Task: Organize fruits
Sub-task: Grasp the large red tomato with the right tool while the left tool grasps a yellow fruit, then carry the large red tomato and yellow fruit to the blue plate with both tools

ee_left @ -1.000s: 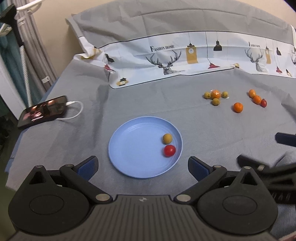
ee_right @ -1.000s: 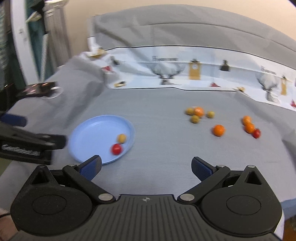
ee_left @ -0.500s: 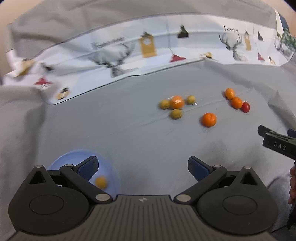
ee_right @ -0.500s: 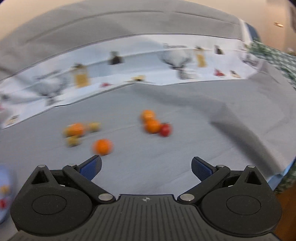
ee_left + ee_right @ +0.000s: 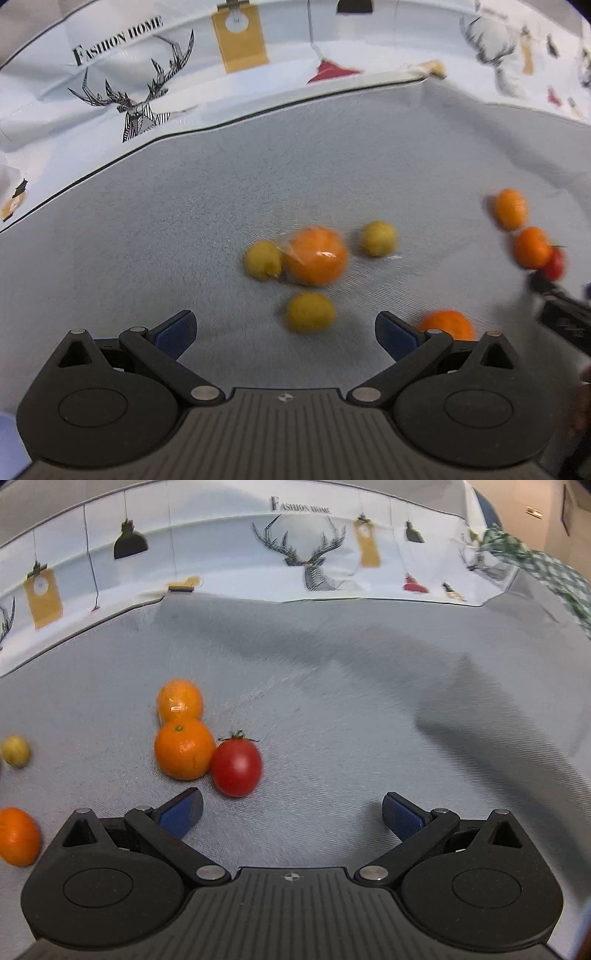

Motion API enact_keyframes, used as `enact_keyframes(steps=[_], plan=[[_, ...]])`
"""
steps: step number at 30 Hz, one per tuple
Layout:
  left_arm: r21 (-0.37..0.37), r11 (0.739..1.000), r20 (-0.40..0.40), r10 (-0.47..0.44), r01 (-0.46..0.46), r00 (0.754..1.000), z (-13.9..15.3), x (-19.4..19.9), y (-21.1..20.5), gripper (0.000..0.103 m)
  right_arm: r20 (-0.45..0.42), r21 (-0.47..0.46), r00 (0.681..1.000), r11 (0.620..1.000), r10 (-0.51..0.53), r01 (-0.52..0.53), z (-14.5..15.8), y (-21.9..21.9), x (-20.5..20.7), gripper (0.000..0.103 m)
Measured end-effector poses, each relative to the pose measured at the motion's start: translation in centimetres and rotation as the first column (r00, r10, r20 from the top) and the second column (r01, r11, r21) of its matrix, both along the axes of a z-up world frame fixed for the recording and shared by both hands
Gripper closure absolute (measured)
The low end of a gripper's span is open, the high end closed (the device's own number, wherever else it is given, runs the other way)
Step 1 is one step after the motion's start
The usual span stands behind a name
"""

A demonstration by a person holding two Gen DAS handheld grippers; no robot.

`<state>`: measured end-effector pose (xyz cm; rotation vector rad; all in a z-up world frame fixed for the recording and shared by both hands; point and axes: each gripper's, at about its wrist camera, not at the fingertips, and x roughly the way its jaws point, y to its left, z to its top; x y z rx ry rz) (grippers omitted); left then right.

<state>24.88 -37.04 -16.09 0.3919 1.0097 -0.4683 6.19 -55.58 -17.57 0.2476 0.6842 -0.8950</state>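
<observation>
Both grippers hung low over the grey-clothed table point(image 5: 155, 236), each with its jaws spread wide and nothing between them. The left gripper point(image 5: 284, 332) faced a small cluster: a wrapped orange point(image 5: 317, 256) in the middle, a yellow fruit point(image 5: 263, 260) touching its left side, another point(image 5: 377, 238) just beside it on the right, and a third point(image 5: 310, 312) nearer, almost between the blue pads. That nearest one looked to me the likely pick, since it lay in line with the open jaws and apart from the rest. A lone orange point(image 5: 447, 325) sat just behind the right-hand pad, partly hidden by it.

The right gripper point(image 5: 291, 812) was aimed a little to the right of its own group: a tomato point(image 5: 236, 766) touching an orange point(image 5: 183, 747), with a second orange point(image 5: 180, 700) pressed against the far side of that one. The tomato lay nearer the left pad than the centre, so I judged a shift leftward was wanted before closing. Packed so tightly, the neighbours might roll if nudged.

The plate was hardly in view; only a pale blue sliver point(image 5: 9, 439) showed at the left camera's lower edge, so the fruit was all well away from it. A printed cloth point(image 5: 317, 550) with deer heads rose behind the table.
</observation>
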Motion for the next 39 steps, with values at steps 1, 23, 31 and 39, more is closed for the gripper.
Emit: enact_keyframes(steps=[1,23,31,39], plan=[[0.017,1.0,-0.001,0.008,-0.008,1.0,-0.6,0.4,-0.3,0.0,0.018,-0.007,1.0,1.0,0.004,-0.004,-0.3,-0.2,0.2,0.001],[-0.076,0.996,-0.043,0.041,-0.045,0.998,3.9,-2.4,2.6,0.072,0.083,-0.063,0.996,0.998,-0.016,0.021,1.0,0.9,-1.7,0.073],[-0.07,0.996,0.037,0.056,-0.053,0.998,11.3,-7.8,7.3,0.072,0.169,-0.072,0.985,0.997,0.035,-0.023,6.0,5.5,-5.0,0.073],[-0.116,0.991,0.075,0.078,-0.069,0.994,17.8,-14.4,15.4,0.072,0.274,-0.018,0.925,0.963,0.264,-0.269,12.9,14.8,-9.3,0.073]])
